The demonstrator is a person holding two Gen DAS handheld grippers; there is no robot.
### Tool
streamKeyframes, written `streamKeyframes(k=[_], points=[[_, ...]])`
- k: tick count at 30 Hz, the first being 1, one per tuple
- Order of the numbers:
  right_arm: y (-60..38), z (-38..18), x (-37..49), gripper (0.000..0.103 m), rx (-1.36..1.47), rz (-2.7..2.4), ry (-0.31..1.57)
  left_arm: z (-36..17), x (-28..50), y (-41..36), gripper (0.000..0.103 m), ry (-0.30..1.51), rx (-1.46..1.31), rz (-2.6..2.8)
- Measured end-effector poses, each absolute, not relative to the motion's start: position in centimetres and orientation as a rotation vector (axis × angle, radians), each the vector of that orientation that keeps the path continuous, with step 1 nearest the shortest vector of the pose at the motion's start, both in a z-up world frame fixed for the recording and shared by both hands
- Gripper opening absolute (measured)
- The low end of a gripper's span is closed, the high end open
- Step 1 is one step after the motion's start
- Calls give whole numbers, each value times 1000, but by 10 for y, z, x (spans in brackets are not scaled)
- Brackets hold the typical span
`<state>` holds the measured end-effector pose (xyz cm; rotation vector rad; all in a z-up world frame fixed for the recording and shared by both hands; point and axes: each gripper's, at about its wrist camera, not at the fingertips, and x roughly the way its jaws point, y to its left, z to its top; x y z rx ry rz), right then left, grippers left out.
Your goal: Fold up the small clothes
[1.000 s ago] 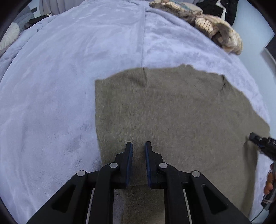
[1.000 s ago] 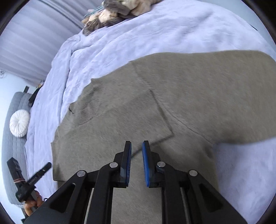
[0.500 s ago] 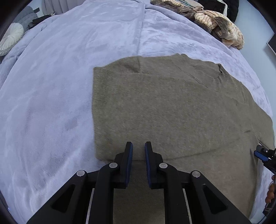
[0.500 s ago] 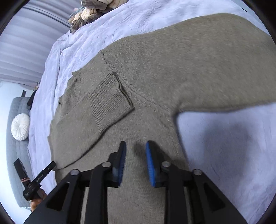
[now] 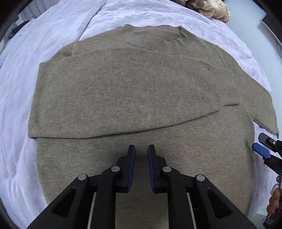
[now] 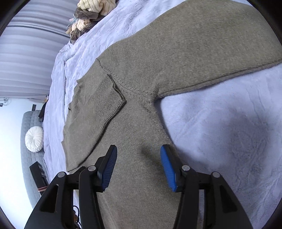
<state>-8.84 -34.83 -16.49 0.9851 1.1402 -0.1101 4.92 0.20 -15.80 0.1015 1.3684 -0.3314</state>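
Garment: olive-brown knit sweater (image 5: 141, 84), spread flat on the lavender blanket (image 5: 23, 98), ribbed collar (image 5: 183, 40) at the far side.
Done: left sleeve (image 5: 114, 98) folded across the chest, ribbed cuff (image 6: 107, 98) resting near the right shoulder seam.
Left to do: right sleeve (image 6: 202, 52) stretched out over the blanket, not yet folded in; lower body flat and unfolded; judged roughly one fold in, several remaining.
Left gripper (image 5: 141, 151): fingers nearly pressed together, a narrow gap between the blue pads, nothing pinched; poised over the lower body of the sweater, contact with the knit not determinable.
Right gripper (image 6: 138, 155): jaws opening, about half spread, no fabric between them; positioned over the right side edge of the body below the armpit, just beside bare blanket, shadow on the knit below.
Surroundings: pile of other clothes (image 6: 88, 15) at the far edge of the blanket, well apart from the sweater.
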Motion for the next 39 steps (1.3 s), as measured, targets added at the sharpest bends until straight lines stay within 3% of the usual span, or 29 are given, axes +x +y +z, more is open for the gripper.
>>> streamKeyframes(k=[1, 2, 3, 6, 15, 35, 39], points=[[-351, -165, -90, 56, 989, -112, 1138, -158, 48, -1, 27, 1369, 106, -333], [-353, -165, -92, 56, 994, -114, 1136, -158, 47, -4, 73, 1371, 113, -333], [-354, -164, -94, 56, 998, -117, 1135, -156, 46, -5, 103, 1362, 121, -318], [-361, -164, -98, 66, 1009, -127, 1129, -148, 41, -15, 103, 1318, 162, -319], [-389, -164, -115, 71, 1081, -162, 1074, -153, 36, -47, 103, 1314, 258, -274], [-515, -161, -192, 71, 1302, -468, 770, -154, 5, -157, 103, 1376, 250, -477], [-536, -162, -199, 78, 1351, -490, 701, -152, -2, -169, 103, 1379, 243, -488]])
